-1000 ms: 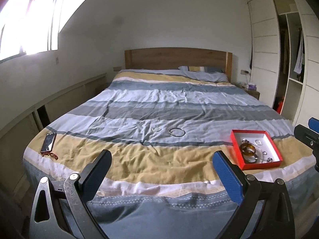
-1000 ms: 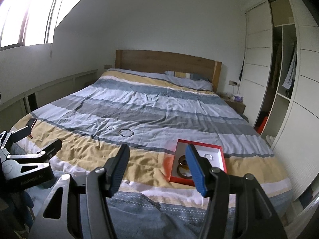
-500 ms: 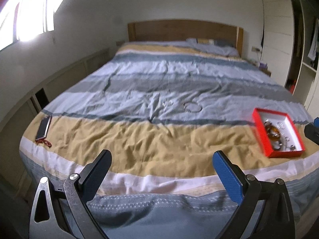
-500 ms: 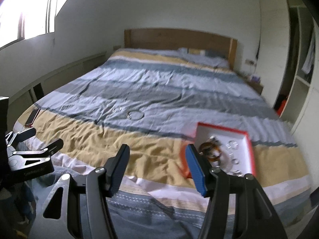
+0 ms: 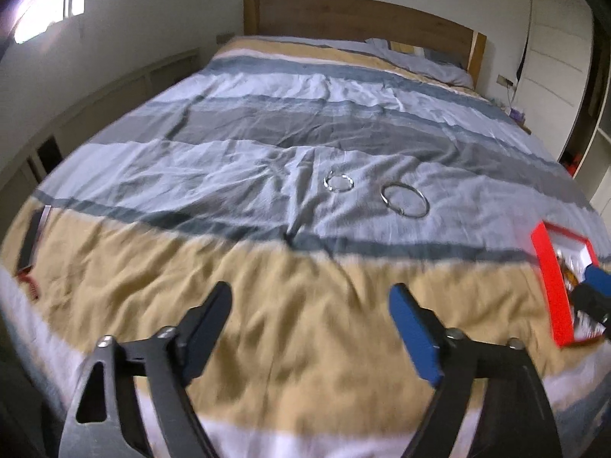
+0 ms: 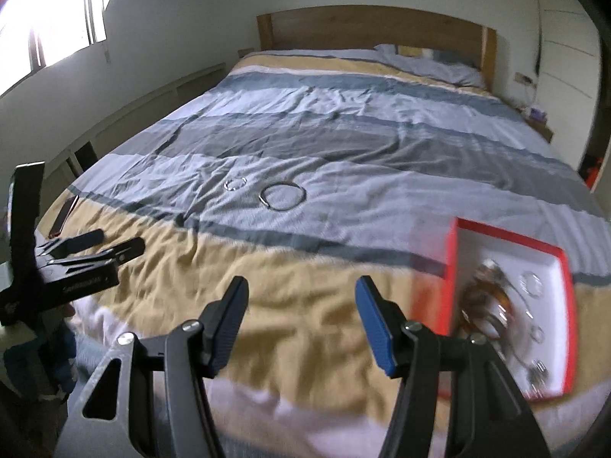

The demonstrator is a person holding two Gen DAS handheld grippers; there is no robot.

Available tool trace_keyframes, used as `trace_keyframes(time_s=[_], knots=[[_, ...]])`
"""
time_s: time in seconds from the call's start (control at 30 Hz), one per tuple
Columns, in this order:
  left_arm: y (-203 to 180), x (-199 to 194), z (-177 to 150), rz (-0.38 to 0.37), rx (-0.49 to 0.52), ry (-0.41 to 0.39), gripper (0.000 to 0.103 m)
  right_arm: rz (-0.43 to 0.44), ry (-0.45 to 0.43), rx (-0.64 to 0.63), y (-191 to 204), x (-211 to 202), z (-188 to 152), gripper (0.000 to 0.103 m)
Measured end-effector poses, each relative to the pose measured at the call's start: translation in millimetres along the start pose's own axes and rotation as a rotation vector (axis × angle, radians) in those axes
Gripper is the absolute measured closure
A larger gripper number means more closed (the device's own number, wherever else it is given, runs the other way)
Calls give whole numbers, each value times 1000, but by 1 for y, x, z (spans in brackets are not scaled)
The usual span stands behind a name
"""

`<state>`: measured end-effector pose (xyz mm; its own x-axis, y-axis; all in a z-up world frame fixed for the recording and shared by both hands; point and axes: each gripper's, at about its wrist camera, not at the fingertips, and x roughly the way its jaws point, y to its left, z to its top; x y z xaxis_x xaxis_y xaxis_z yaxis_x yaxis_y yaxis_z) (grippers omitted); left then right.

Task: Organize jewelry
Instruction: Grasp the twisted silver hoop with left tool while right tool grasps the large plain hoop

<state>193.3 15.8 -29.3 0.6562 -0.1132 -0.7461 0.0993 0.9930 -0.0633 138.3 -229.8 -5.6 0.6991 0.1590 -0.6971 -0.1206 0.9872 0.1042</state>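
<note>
Two silver rings lie on the striped duvet: a small ring (image 5: pixel 338 183) (image 6: pixel 235 183) and, to its right, a large bangle (image 5: pixel 404 199) (image 6: pixel 282 192). A red box (image 6: pixel 511 305) (image 5: pixel 553 286) with a white inside holds several pieces of jewelry at the bed's right front. My left gripper (image 5: pixel 311 301) hovers over the yellow stripe, short of the rings; its jaws are closing with nothing between them. My right gripper (image 6: pixel 301 297) is open and empty, just left of the box. The left gripper (image 6: pixel 95 244) also shows at the left of the right wrist view.
A phone (image 5: pixel 32 236) (image 6: pixel 63 215) with a red cord lies at the bed's left front corner. The wooden headboard (image 5: pixel 359 15) and a pillow (image 5: pixel 424 57) are at the far end. Low shelving runs along the left wall, wardrobes along the right.
Both grippers have moved forward and down over the bed's foot and tilted lower; rings and box look nearer. The left jaws stand narrower than before. The right jaws are unchanged.
</note>
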Motion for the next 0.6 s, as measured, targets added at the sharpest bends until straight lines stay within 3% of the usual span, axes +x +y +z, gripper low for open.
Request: trace_keyframes(time_s=[0.23,0.37,0.53,0.6], knots=[[11,69,54,-94,-41,13,35,80,13,-6,-5,77,39,48],[6,108,73,-146,-24,36,36,93,21,3,-10,116,56,48],[-4,145,86,-147,11,55,36,115,42,20,-15,158,71,49],[-6,156,88,-146,18,62,36,129,57,29,-15,175,74,56]])
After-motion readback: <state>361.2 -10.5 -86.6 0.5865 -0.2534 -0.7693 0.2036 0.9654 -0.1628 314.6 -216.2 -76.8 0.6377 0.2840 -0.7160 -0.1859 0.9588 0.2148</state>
